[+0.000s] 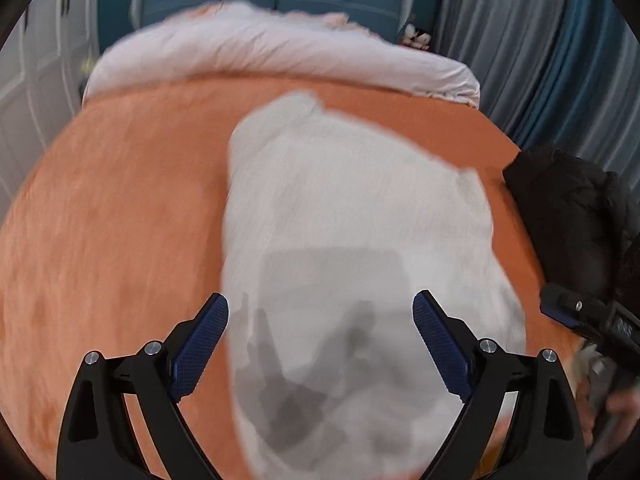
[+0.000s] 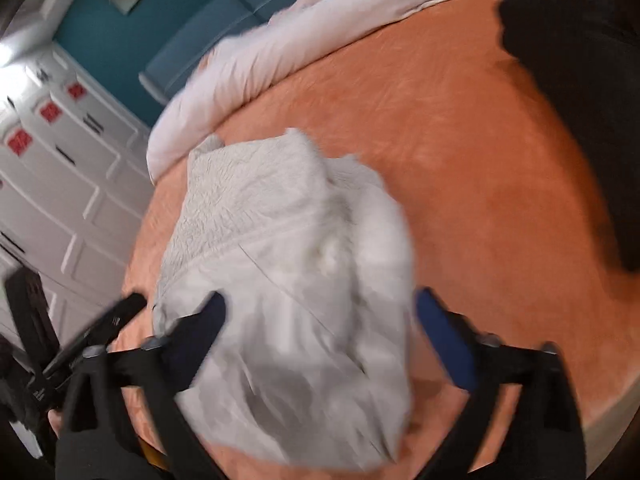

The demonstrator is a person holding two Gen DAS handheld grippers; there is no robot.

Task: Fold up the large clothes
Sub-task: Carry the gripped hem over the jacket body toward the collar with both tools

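Left wrist view: white garment (image 1: 352, 216) runs near-to-far on the orange bed (image 1: 120, 220), directly below both wide-open, empty grippers, left gripper (image 1: 320, 312) and right gripper (image 2: 320, 312).

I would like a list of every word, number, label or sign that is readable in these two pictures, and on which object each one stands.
No text can be read.
Red square signs on the white wardrobe doors: marks too blurred to read.
Pale print on the other gripper, left wrist view: too blurred to read.
White garment, orange bedspread: no text visible.
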